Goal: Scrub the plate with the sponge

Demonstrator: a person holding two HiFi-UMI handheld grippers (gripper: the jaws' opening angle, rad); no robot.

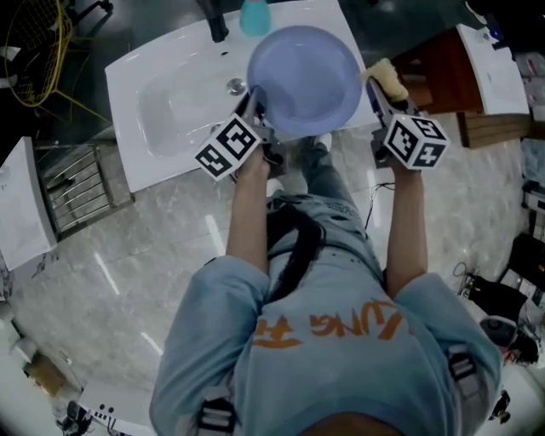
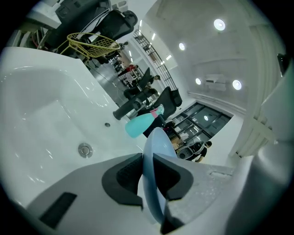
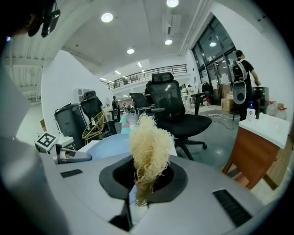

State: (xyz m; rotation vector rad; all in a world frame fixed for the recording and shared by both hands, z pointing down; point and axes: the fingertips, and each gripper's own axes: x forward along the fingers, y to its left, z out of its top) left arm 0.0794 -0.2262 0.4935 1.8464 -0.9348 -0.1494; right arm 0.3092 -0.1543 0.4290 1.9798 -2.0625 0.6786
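Observation:
A pale blue plate [image 1: 304, 78] is held over the right end of the white sink [image 1: 170, 111]. My left gripper [image 1: 255, 106] is shut on the plate's left rim; in the left gripper view the plate [image 2: 154, 174] stands edge-on between the black pads [image 2: 126, 179]. My right gripper [image 1: 381, 95] is shut on a pale yellow fibrous sponge [image 1: 385, 77], just right of the plate. In the right gripper view the sponge [image 3: 148, 153] sticks up between the jaws, with the plate [image 3: 110, 147] behind it to the left.
A teal bottle [image 1: 255, 15] and a black tap [image 1: 213, 21] stand at the sink's back edge; the drain [image 1: 236, 85] lies left of the plate. A wooden cabinet [image 1: 464, 81] stands to the right. A black office chair [image 3: 177, 112] is beyond it. A yellow wire rack [image 1: 34, 51] is at far left.

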